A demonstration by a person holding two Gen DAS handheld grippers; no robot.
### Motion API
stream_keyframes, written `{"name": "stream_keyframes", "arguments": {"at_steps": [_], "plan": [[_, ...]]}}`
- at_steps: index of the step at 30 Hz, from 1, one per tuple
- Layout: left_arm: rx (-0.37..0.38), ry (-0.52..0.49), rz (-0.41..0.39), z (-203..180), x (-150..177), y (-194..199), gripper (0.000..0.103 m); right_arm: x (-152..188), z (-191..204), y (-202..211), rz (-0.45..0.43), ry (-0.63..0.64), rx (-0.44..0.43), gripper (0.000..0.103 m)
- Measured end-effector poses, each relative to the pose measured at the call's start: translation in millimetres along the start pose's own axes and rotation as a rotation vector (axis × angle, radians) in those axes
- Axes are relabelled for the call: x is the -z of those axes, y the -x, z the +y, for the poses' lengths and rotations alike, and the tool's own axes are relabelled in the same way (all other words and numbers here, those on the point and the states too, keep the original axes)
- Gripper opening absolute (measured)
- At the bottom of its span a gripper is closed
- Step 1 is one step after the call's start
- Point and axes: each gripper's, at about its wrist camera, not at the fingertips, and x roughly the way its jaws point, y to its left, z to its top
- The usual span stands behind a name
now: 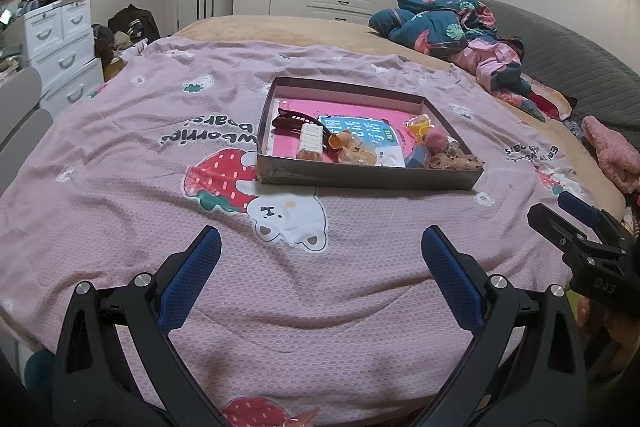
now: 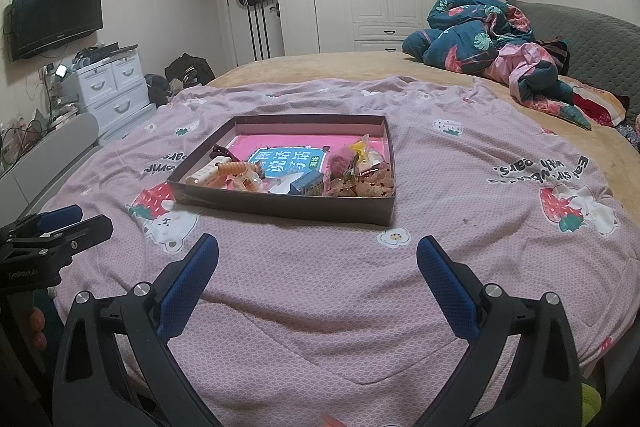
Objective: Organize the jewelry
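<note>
While both tools hang empty over the quilt [image 1: 120, 131], left gripper [image 1: 320, 259] and right gripper [image 2: 318, 259] spread wide, the jewelry tray [image 2: 280, 209] sits ahead, well apart. Pieces look tangled, possibly bagged; a pinch may drag neighbours. Soft bedding could tip the tray.

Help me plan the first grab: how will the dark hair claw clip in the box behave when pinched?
The dark claw clip looks rigid and light. Its curved, glossy shell may slip between pads. It lies against other trinkets in the box, so it may snag.
</note>
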Motion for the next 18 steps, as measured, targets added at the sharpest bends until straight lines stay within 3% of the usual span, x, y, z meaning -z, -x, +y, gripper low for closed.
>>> {"name": "stream_keyframes", "arguments": {"at_steps": [18], "plan": [[-0.004, 0.004, 0.008, -0.6, 1.9, -1.4, 0.094, 0.7, 1.8, -1.6, 0.005, 0.001, -0.001, 0.099]]}}
